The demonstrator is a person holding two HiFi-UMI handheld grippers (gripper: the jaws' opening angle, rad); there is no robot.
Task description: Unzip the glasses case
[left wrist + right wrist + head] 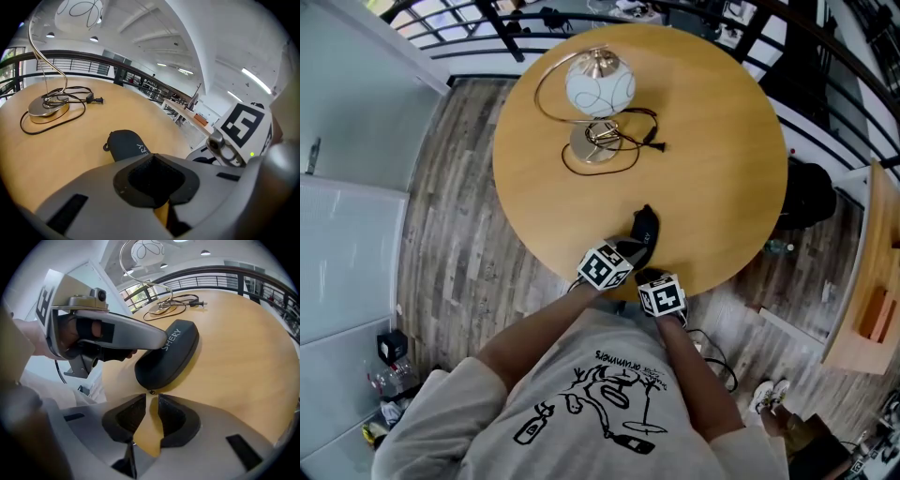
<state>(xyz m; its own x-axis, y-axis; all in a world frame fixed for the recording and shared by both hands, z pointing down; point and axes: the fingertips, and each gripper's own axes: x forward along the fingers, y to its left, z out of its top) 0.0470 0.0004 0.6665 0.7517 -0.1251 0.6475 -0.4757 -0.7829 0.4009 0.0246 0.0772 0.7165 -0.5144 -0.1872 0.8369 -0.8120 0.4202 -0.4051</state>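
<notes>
Right gripper view showed us the right gripper (151, 401) with its jaws a narrow slit apart and nothing between them. Their tips were just short of the small zipper pull (150, 392) at the near end of the black glasses case (176, 355), which lay on the round wooden table (243, 366). Our left gripper (155, 158) had its jaws together (only a sliver of table showed under the pads), tips against the case.
</notes>
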